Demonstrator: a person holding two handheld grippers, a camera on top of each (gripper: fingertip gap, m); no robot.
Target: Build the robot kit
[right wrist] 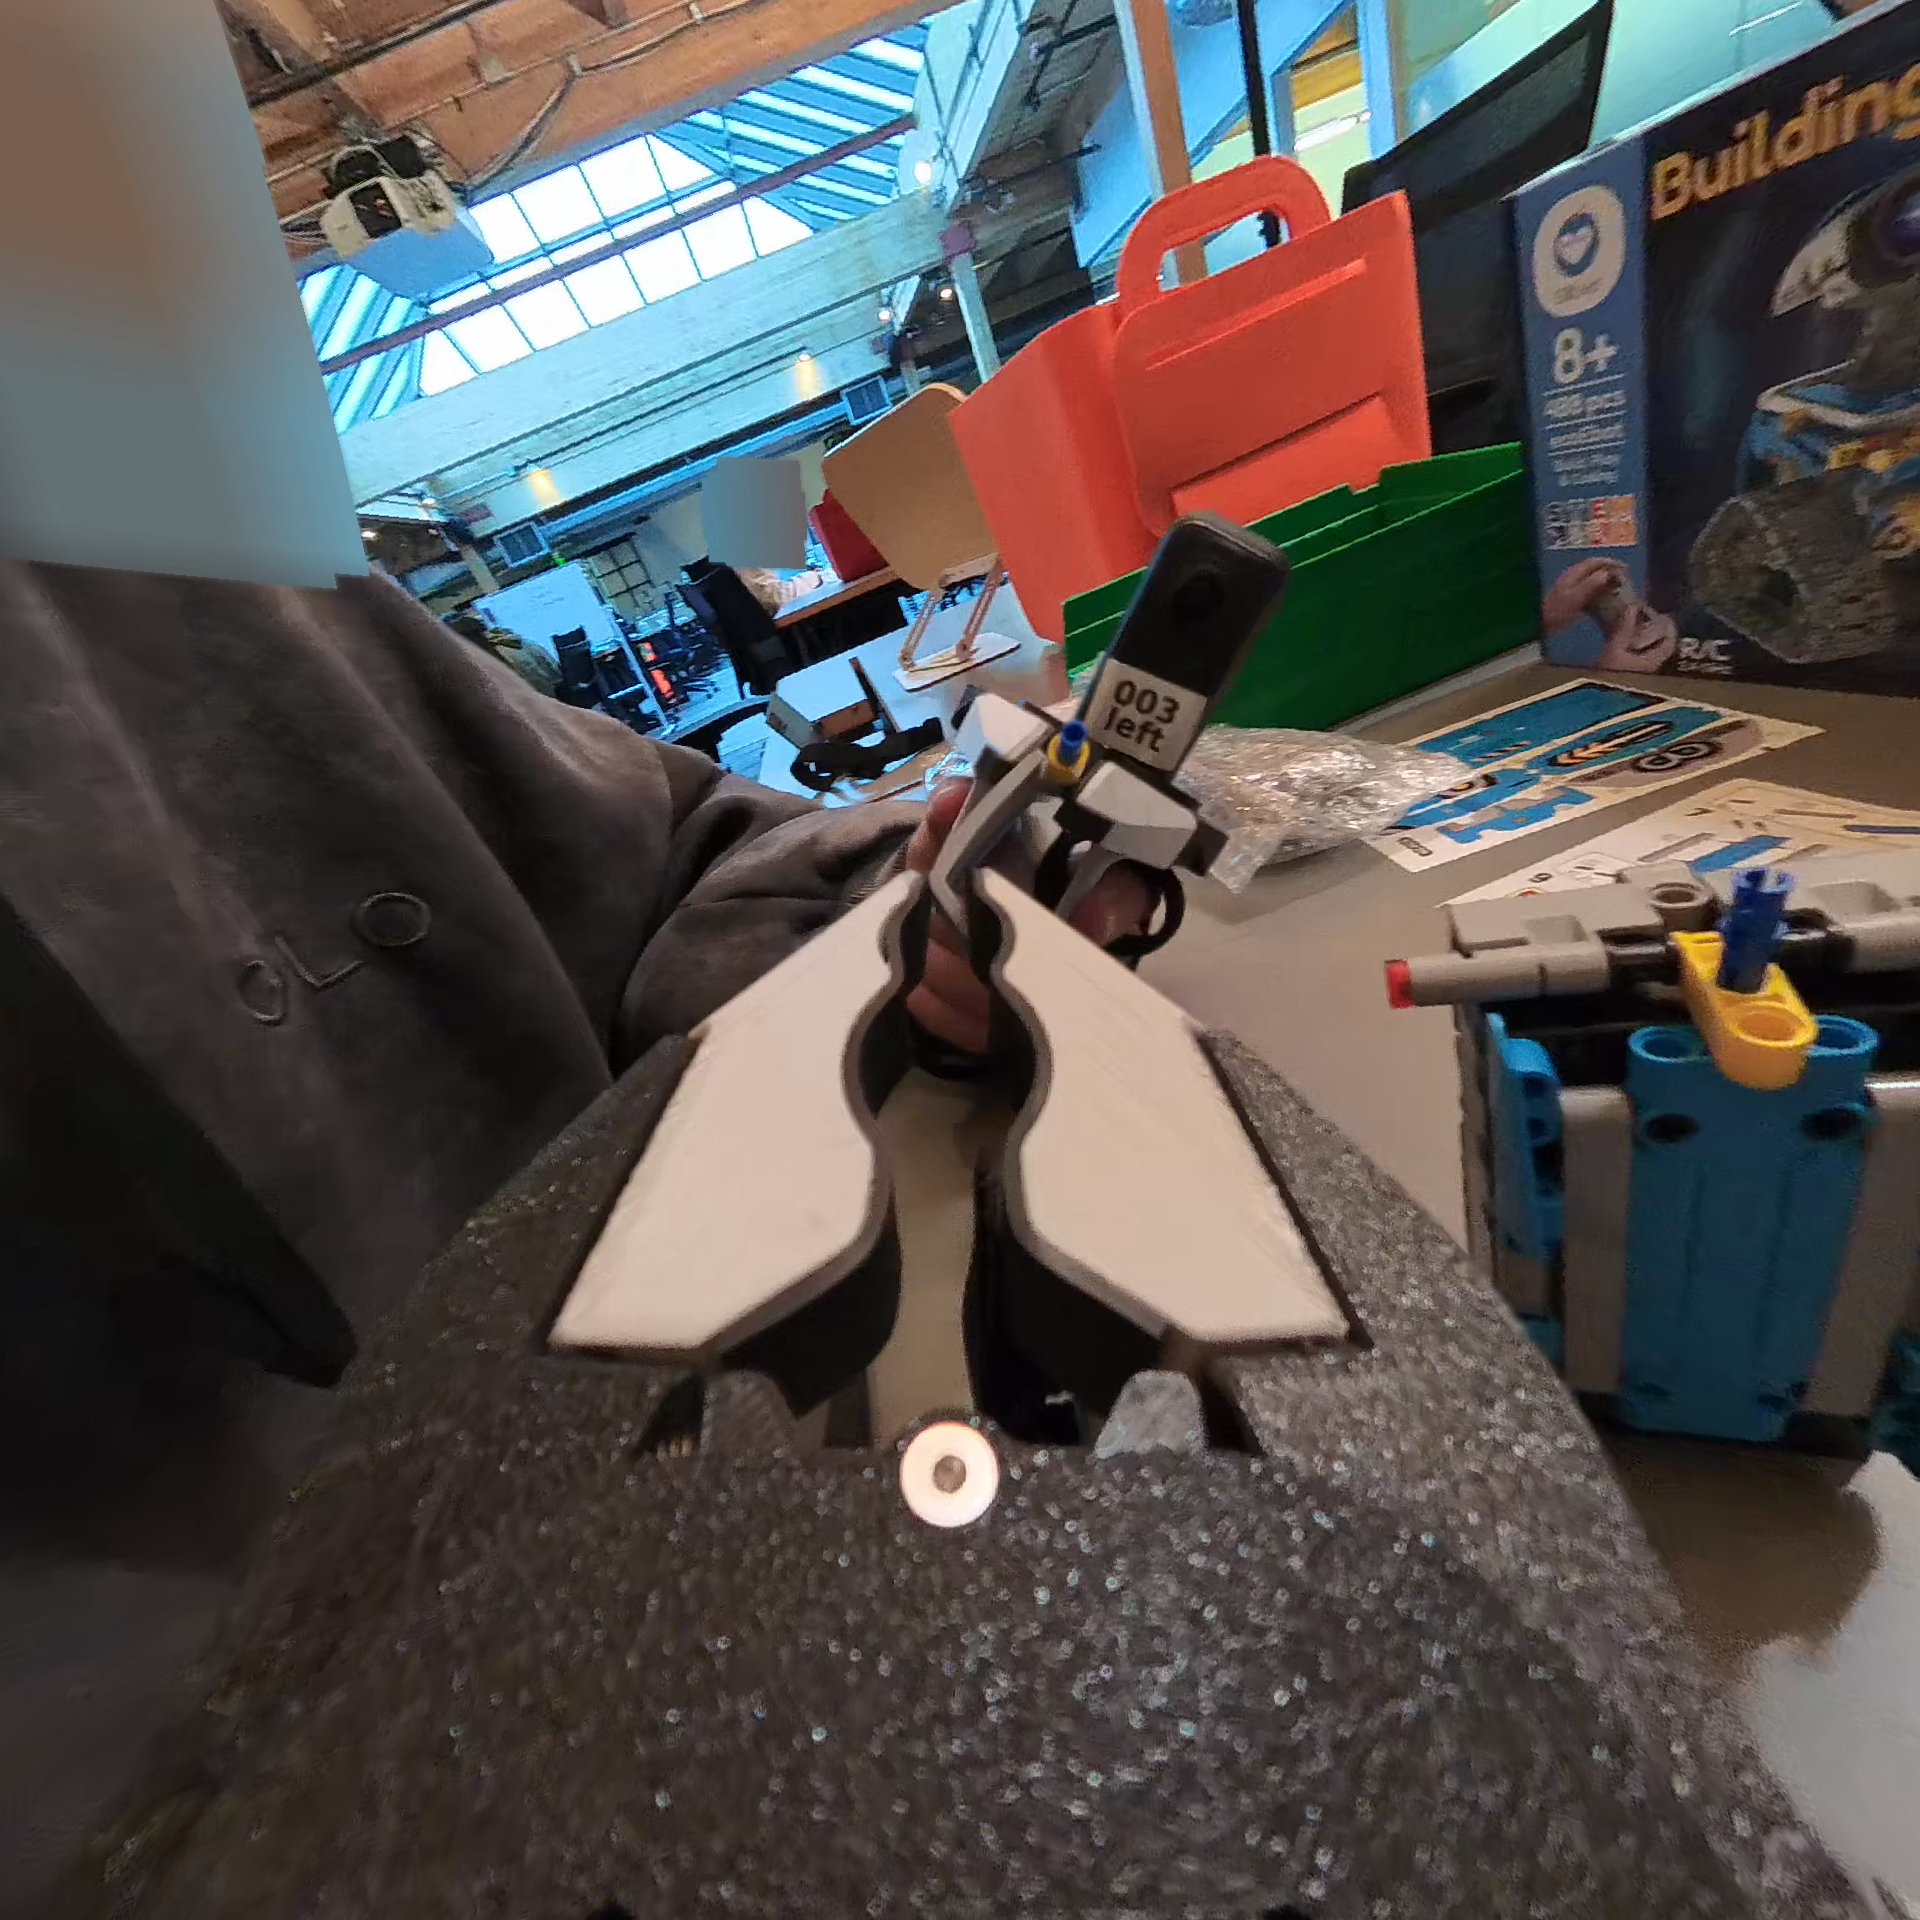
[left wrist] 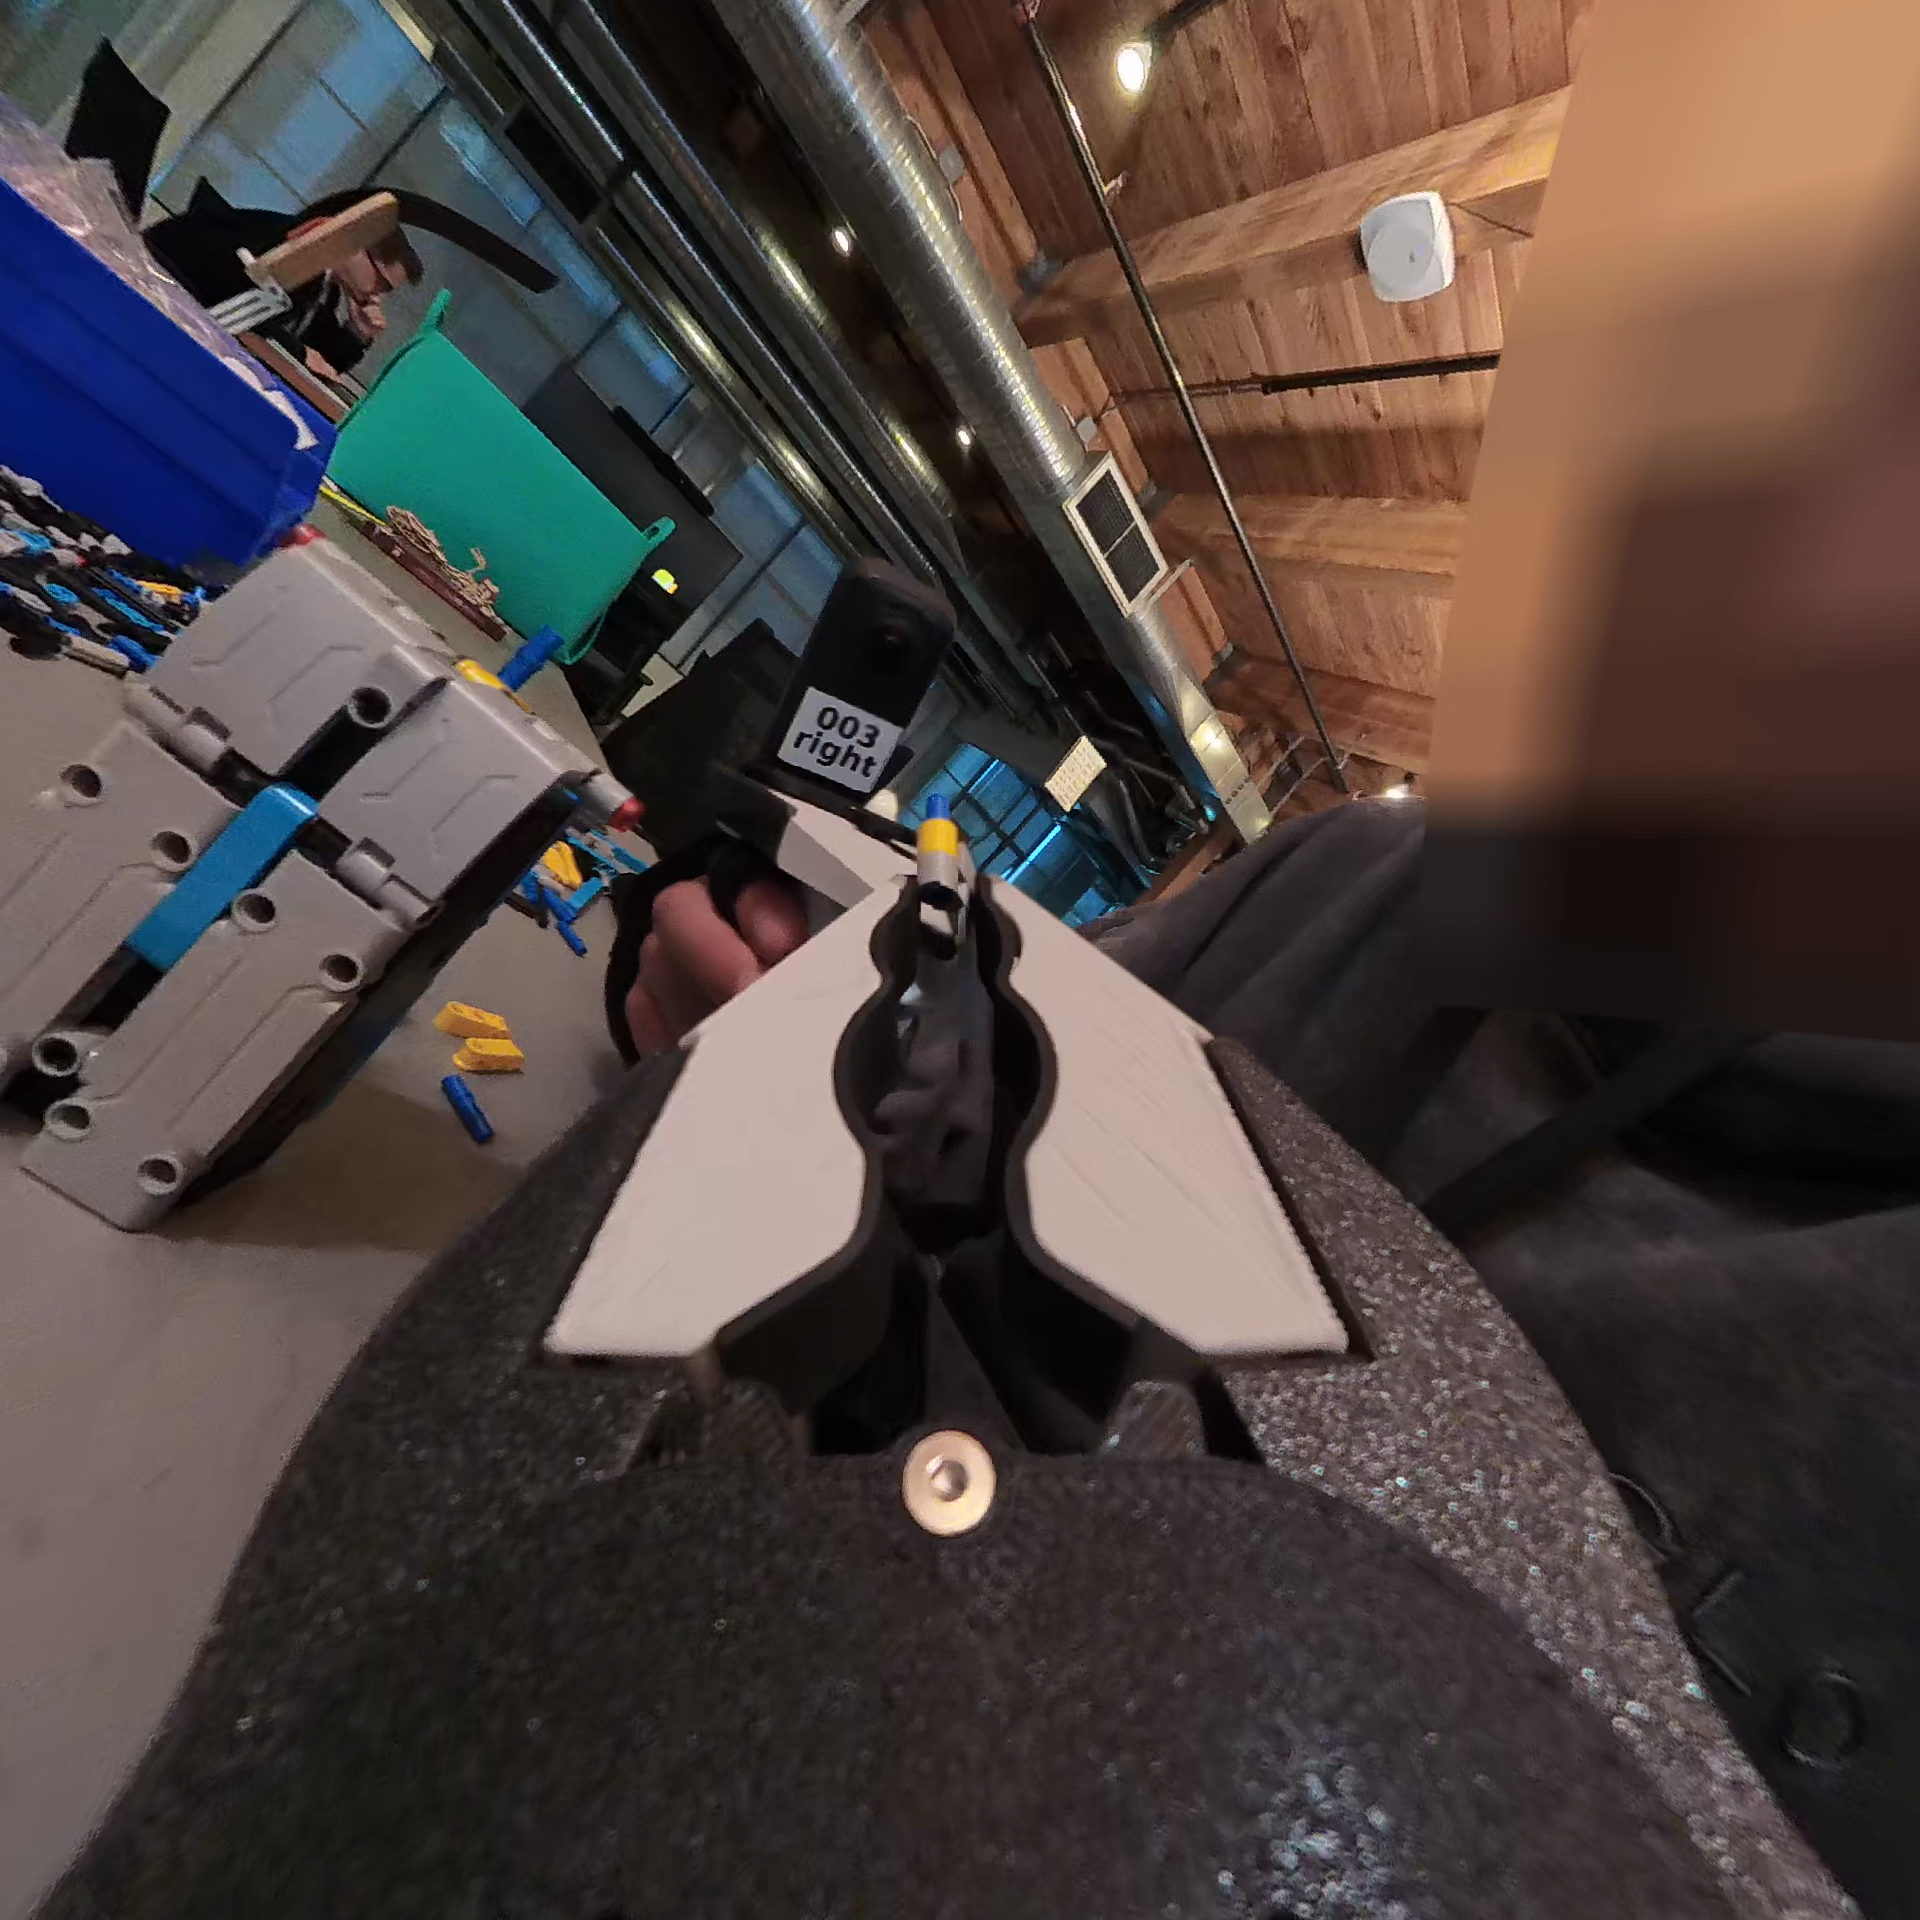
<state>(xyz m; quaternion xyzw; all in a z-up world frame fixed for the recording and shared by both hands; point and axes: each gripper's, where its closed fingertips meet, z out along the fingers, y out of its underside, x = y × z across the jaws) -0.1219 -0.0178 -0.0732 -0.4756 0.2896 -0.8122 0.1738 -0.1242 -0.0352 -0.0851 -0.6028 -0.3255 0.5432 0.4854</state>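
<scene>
Two grippers face each other in front of my chest, raised off the table (right wrist: 1299, 935). My left gripper (left wrist: 943, 894) has its white fingers (left wrist: 790, 1132) pinched together on a small pin assembly (left wrist: 938, 862), a grey sleeve with a yellow band and a blue tip that sticks up past the fingertips; the right wrist view shows the same piece (right wrist: 1067, 755) poking out of that gripper's closed tips. My right gripper (right wrist: 951, 894) has its tips drawn almost together, and one finger of the left gripper lies right at them, though I cannot tell whether they actually clamp it. On the table to the side sits a grey and blue building-block assembly (left wrist: 239, 873), and from the right wrist view its top carries a yellow beam (right wrist: 1745, 1013) with a blue pin (right wrist: 1751, 925) standing in it. Loose yellow pieces (left wrist: 480, 1037) and a blue pin (left wrist: 467, 1108) lie on the table just beside the assembly. Farther back stand an orange plastic case (right wrist: 1216, 405), a green bin (right wrist: 1382, 592), the kit's printed box (right wrist: 1745, 395) and sticker sheets (right wrist: 1590, 769), with a crumpled clear bag (right wrist: 1309, 779) near the left gripper
</scene>
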